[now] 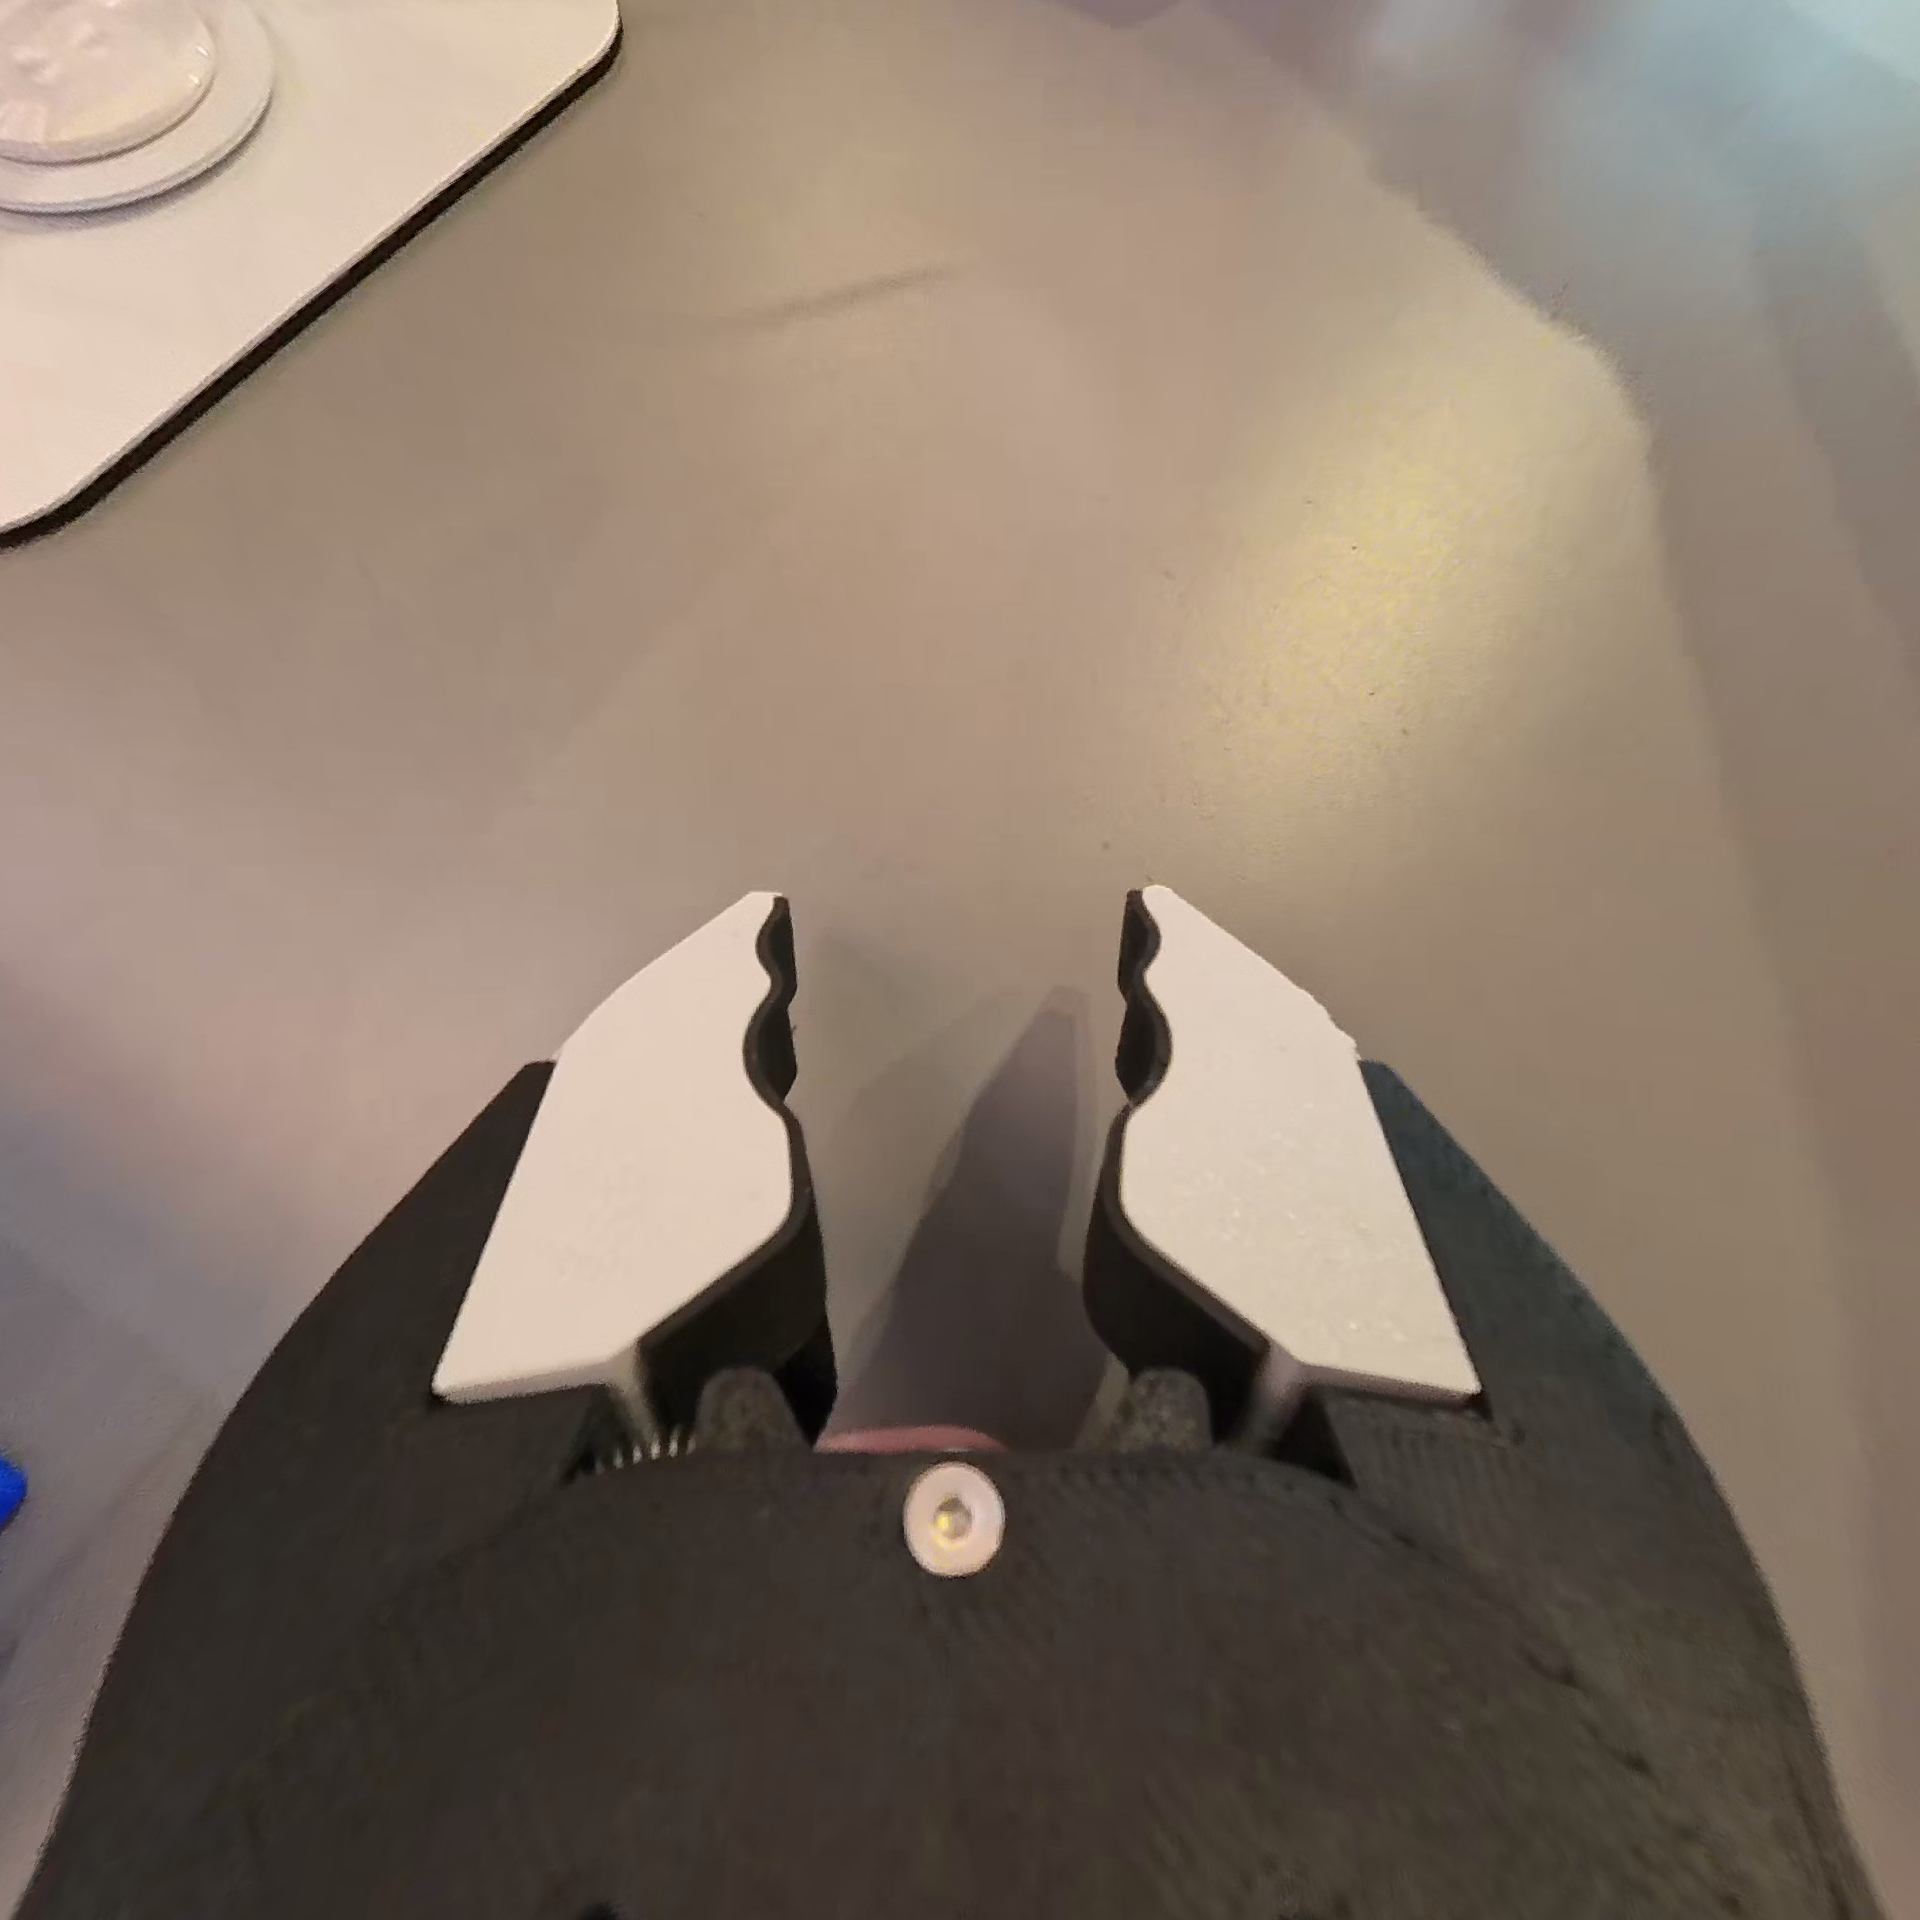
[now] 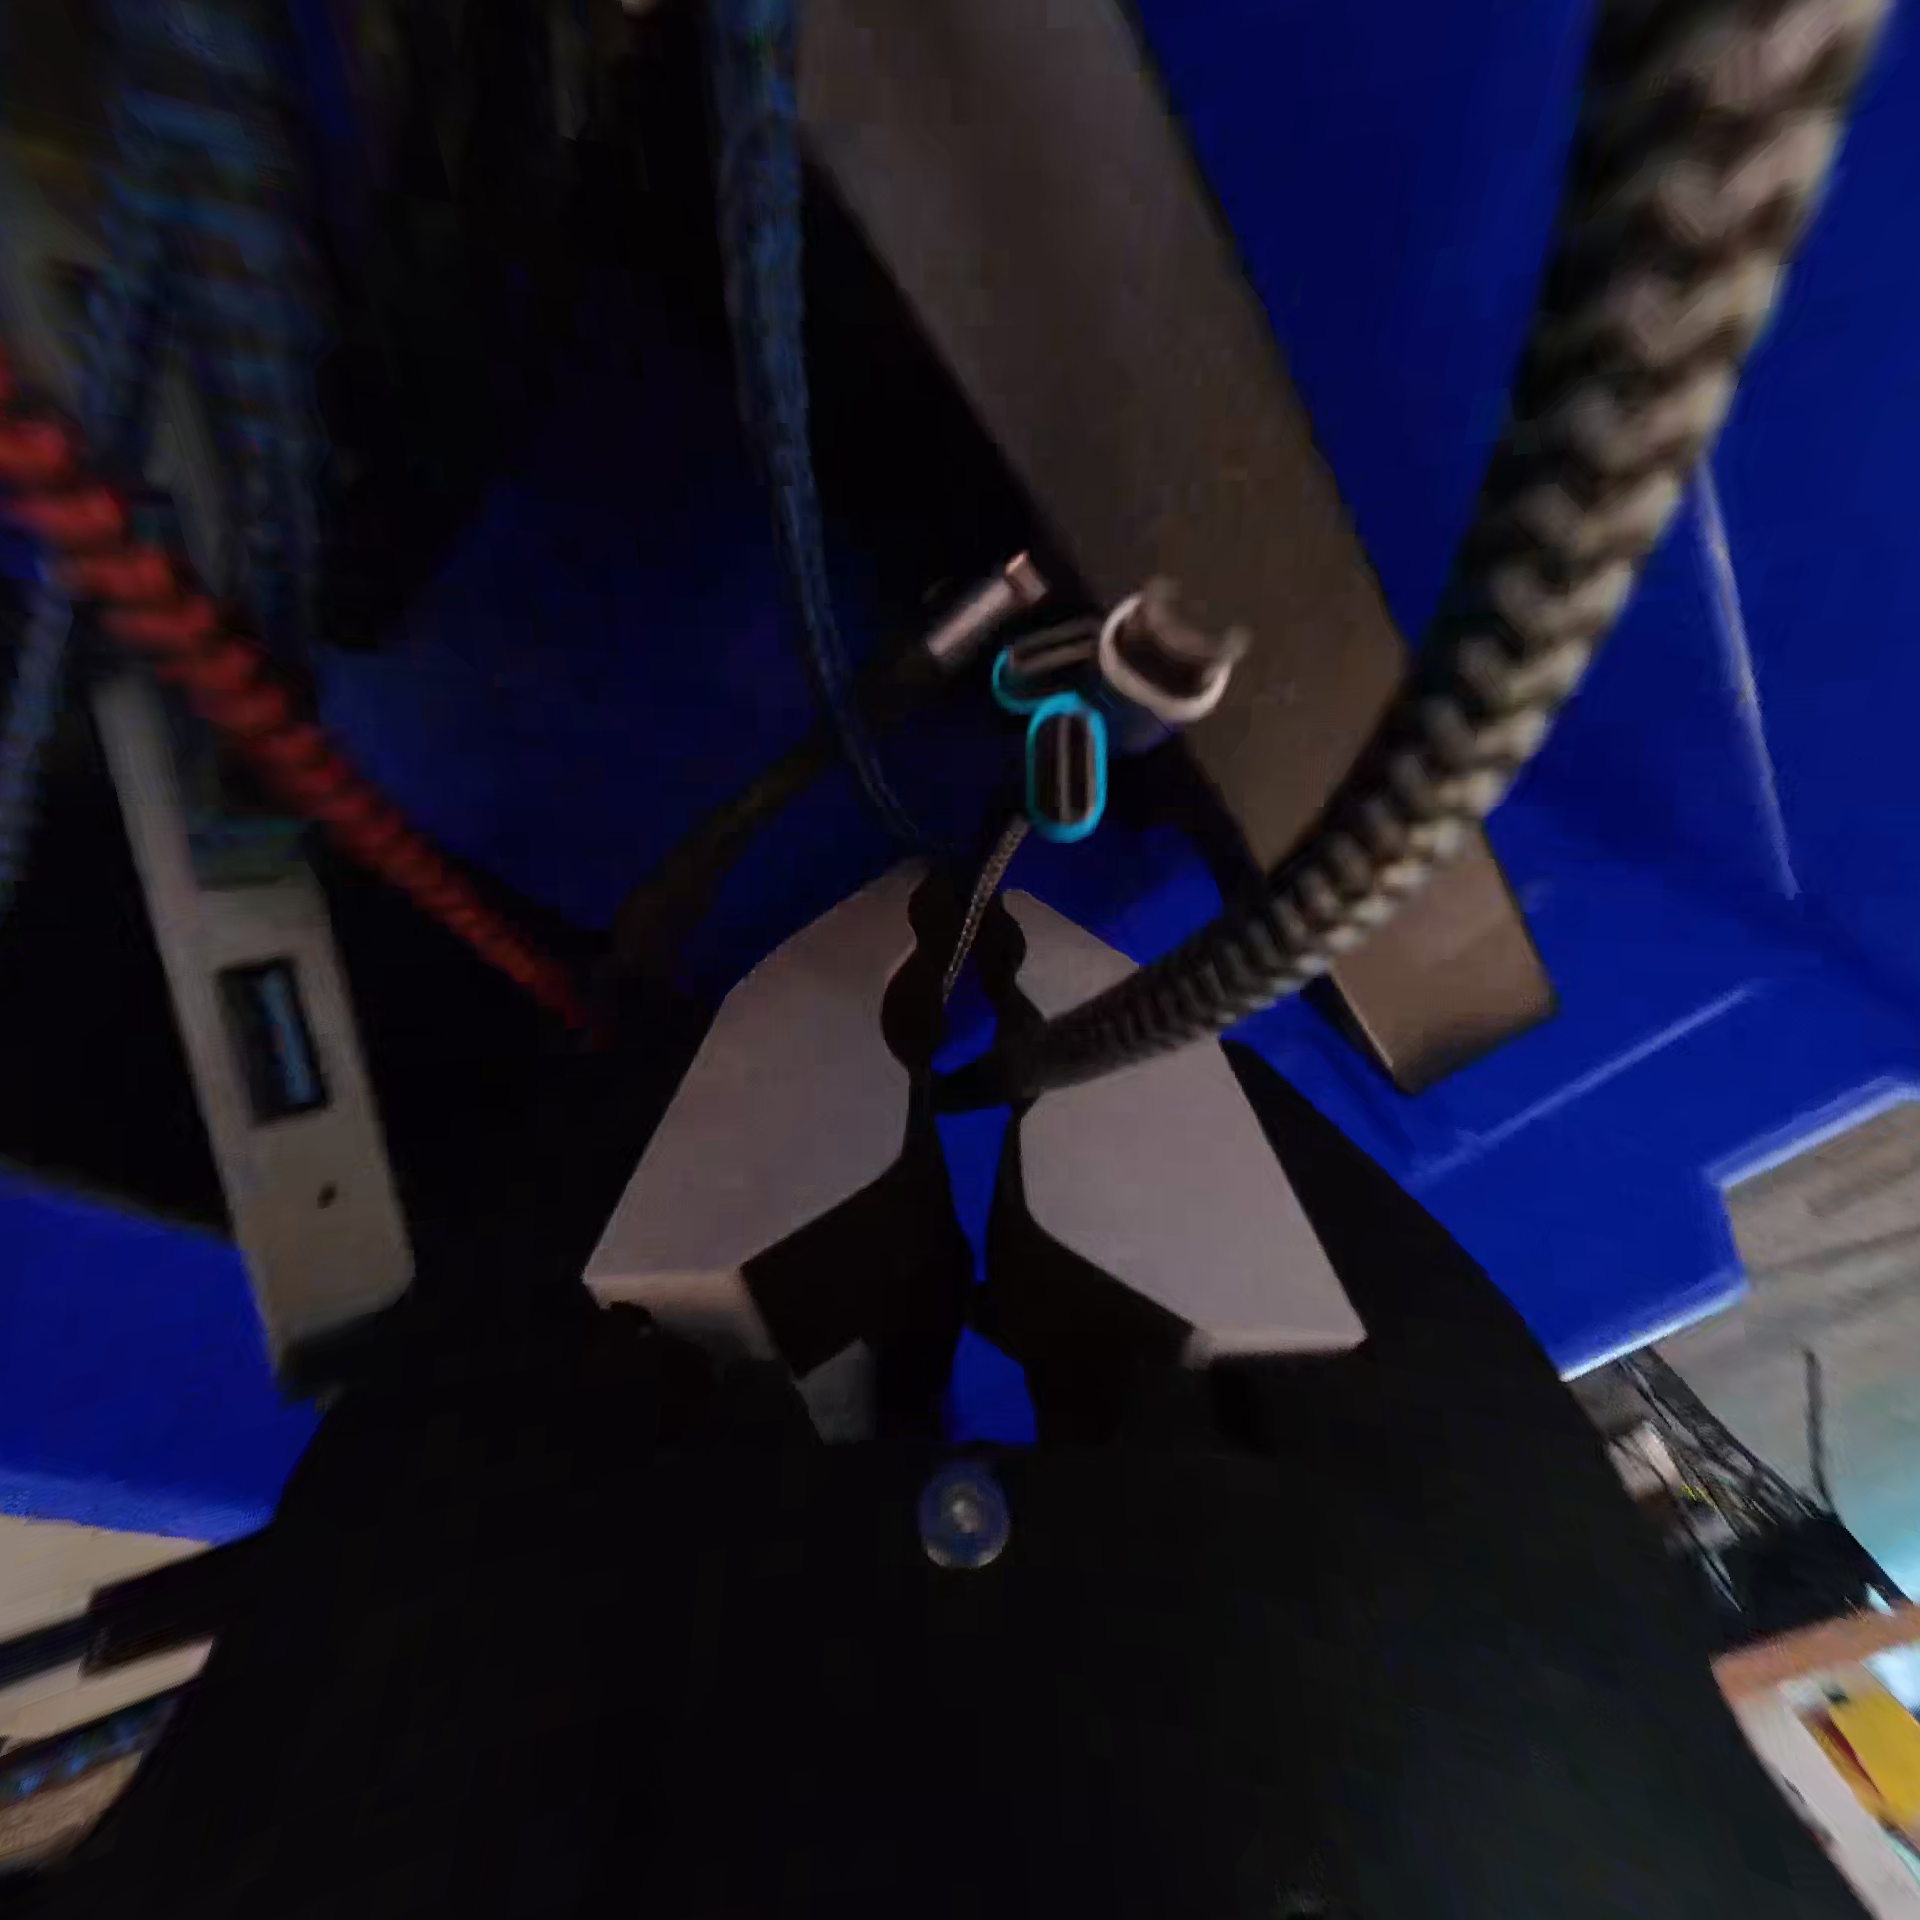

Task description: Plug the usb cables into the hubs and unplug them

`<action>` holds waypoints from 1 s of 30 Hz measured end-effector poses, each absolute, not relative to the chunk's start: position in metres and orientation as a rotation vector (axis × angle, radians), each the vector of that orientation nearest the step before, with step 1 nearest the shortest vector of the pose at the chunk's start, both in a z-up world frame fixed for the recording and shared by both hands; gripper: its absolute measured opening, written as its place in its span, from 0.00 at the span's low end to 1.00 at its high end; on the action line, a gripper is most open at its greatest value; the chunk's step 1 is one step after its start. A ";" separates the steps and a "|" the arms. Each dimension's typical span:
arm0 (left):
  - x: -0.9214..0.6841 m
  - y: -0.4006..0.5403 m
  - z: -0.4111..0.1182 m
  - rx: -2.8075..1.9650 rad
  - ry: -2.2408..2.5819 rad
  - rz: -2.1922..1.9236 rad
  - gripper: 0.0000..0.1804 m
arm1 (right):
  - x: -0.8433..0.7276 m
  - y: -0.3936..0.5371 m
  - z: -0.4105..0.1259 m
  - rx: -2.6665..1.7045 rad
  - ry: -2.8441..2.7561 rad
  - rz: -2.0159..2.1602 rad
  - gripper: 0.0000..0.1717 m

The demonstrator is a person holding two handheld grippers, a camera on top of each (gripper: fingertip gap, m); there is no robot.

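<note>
A blue bin (image 2: 1621, 987) fills the right wrist view, holding a tangle of braided cables and 2 grey hubs. One hub (image 2: 1122, 436) runs from the top of the frame down toward the bin's right wall; the other hub (image 2: 275, 1049) lies along the left edge, its side port facing the camera. A red cable (image 2: 239, 686) crosses the bin at left, a thick grey-and-black cable (image 2: 1558, 582) sweeps down the right side and curls under the first hub, and a dark blue cable (image 2: 769, 416) hangs at centre. A cluster of plugs sits just beyond the fingertips: a plug with a light-blue rim (image 2: 1062, 767) faces the camera, with a silver plug (image 2: 1169, 655) just beside it against the hub's edge, and a third, slim metal plug (image 2: 977, 613) to their left.

The right gripper (image 2: 961, 935) is nearly closed, its fingers (image 2: 810, 1049) pinching a thin braided cable (image 2: 982, 894) that runs up from between the tips to the blue-rimmed plug. That plug stands just ahead of the fingertips, not seated in either hub.

In the left wrist view, the left gripper (image 1: 956, 914) hovers over a grey table (image 1: 935, 520), its 2 white fingers (image 1: 675, 1143) spread wide apart with only bare table between them. A white mat (image 1: 395, 156) lies at the table's upper left corner of the frame, carrying a clear round dish (image 1: 104, 94). A sliver of blue (image 1: 8, 1496) shows at the left edge.
</note>
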State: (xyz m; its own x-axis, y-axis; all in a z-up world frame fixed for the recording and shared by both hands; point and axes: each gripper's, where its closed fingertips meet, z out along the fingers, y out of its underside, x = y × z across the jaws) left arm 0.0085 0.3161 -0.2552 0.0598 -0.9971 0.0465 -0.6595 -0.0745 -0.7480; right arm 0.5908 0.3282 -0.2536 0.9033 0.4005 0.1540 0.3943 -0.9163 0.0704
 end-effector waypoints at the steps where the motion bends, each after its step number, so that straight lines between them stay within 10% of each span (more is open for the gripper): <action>1: 0.008 0.316 -0.255 -1.791 1.650 -0.790 0.33 | 0.592 0.329 -0.252 3.016 0.627 0.271 0.03; 17: 0.008 0.316 -0.256 -1.809 1.647 -0.801 0.35 | 0.596 0.324 -0.173 3.239 0.444 0.174 0.45; 24: 0.006 0.318 -0.254 -1.822 1.624 -0.826 0.35 | 0.528 0.304 -0.098 3.525 0.986 0.207 0.43; 30: 0.008 0.317 -0.255 -1.815 1.635 -0.807 0.35 | 0.451 0.275 -0.157 3.127 1.512 0.274 0.34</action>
State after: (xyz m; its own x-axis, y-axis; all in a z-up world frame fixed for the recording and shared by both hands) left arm 0.0076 0.3171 -0.2552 0.0747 -0.9950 0.0657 -0.6570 -0.0987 -0.7474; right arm 0.4505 0.2746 -0.1566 0.6224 0.7298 0.2830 0.7827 -0.5763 -0.2351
